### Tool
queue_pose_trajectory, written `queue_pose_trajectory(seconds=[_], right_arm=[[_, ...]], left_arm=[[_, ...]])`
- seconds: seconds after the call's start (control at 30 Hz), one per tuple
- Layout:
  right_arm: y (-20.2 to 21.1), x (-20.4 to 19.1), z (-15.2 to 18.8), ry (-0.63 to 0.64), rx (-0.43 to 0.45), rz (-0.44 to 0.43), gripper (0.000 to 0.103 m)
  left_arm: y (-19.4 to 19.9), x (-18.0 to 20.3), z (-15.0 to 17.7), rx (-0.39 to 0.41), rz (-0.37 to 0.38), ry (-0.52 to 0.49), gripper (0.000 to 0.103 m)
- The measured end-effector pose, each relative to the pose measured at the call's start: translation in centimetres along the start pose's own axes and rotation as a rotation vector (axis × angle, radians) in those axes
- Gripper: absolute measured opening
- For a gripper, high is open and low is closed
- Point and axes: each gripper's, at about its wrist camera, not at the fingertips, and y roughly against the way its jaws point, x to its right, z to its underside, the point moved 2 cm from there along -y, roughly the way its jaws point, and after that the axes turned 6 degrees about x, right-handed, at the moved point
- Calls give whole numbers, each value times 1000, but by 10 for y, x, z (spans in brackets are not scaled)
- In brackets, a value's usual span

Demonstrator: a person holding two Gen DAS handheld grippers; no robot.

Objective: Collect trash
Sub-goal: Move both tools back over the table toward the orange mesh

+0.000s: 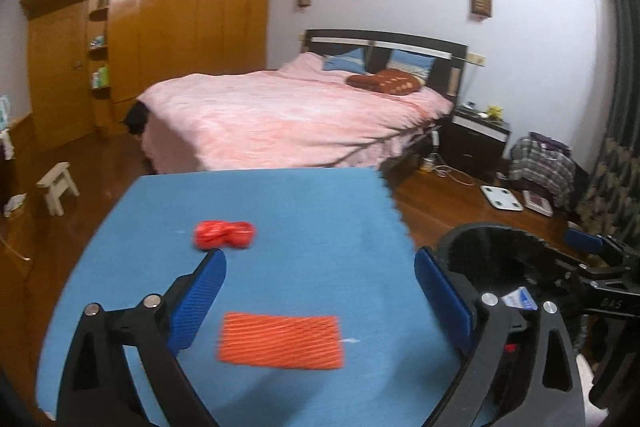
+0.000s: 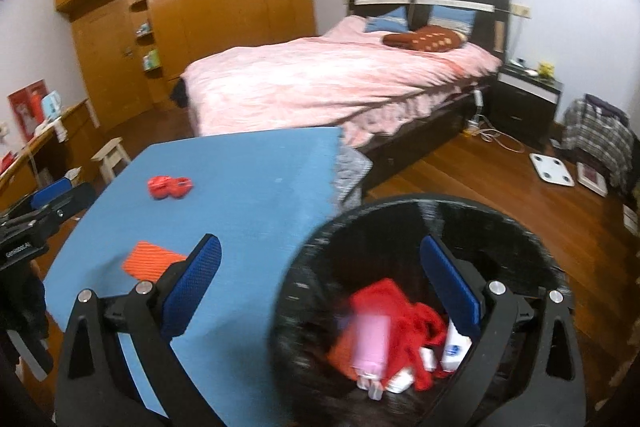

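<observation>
My left tool [image 1: 320, 283] spread wide, empty, over tabletop [image 1: 304, 203] | my right tool [image 2: 320, 267] released above bin [image 2: 400, 211] | 2 red scraps [image 1: 225, 235] on tabletop beside bin

Dim indoor light, motion blur, fisheye-warped edges.

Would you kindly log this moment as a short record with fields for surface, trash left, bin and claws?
surface: blue mat
trash left: red wad, farther back; orange sheet, flat, near edge
bin: black bin right of the mat, holding red, pink and white trash
left claw: left claw open, above the orange sheet, holding nothing
right claw: right claw open, over the bin's rim, holding nothing
</observation>
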Motion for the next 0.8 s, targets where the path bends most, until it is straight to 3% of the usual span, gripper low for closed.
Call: queue_pose_trajectory(seconds=[0.37,0.8], right_arm=[[-45,-85,7,66,-37,-127,97],[-108,-148,43,115,-124,-184,97]], left_arm=[[7,-73,25,-35,-129,39,93],[-7,-117,56,-78,-180,49,93]])
